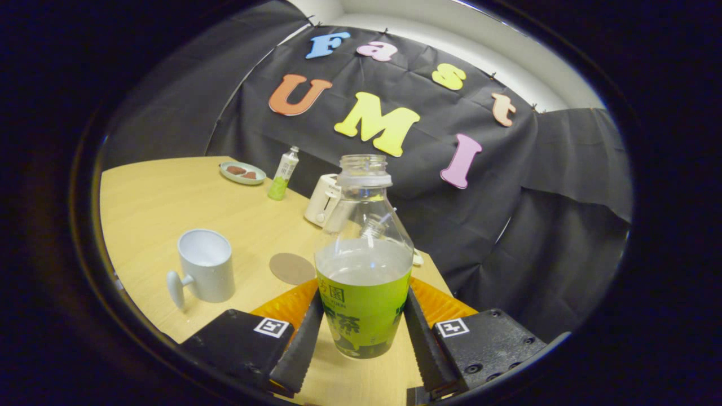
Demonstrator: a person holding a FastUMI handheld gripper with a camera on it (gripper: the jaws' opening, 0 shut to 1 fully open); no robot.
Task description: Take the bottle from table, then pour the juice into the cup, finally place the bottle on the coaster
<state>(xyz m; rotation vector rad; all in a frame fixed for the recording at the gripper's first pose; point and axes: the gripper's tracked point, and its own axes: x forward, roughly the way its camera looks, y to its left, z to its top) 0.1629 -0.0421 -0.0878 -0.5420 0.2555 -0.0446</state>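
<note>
I am gripping the uncapped bottle (364, 265) with my hand-held gripper (361, 332), both fingers pressing its green label, above the table (169, 197). The cup (204, 272) and round coaster (291, 268) are sitting to its left.

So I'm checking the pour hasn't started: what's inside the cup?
The cup beside the coaster shows a bare pale inner wall; its bottom is hidden by the rim. The hand-held gripper is shut on the bottle.
</note>
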